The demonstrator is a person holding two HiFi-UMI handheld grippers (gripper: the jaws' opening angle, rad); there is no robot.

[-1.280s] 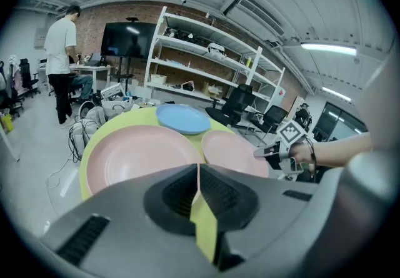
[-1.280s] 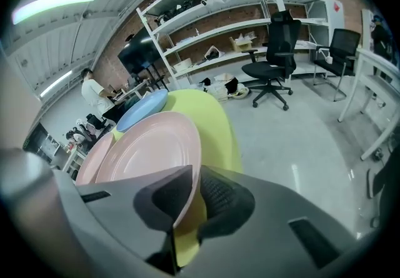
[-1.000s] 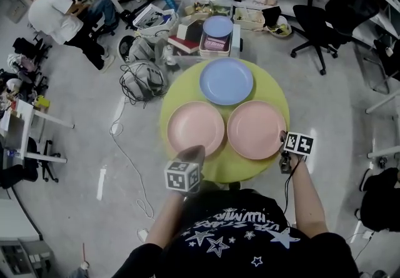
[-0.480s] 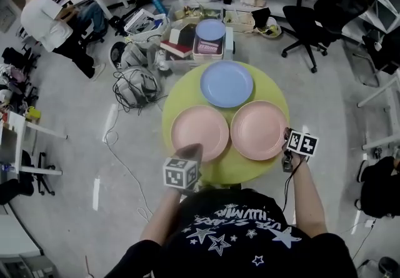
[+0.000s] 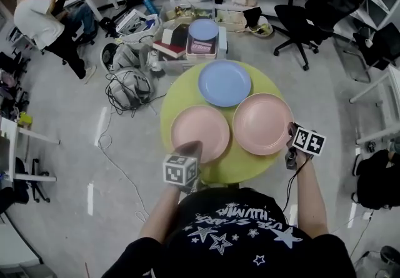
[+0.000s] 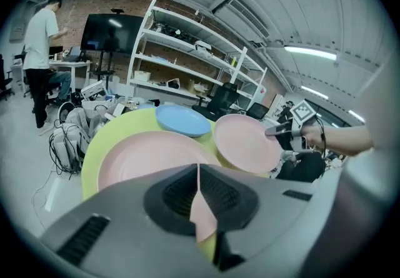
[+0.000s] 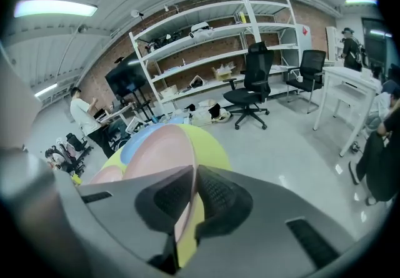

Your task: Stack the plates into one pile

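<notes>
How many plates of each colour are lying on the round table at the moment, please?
Pink plates: 2 (left pink plate, right pink plate)
Blue plates: 1 (blue plate)
Total: 3

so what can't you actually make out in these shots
- Near rim of the left pink plate: head view, under the left gripper.
- Most of the left pink plate, right gripper view: behind the right pink plate and right gripper.
- Items on the shelves: both gripper views, too small.
- Table legs: head view, under the tabletop.
</notes>
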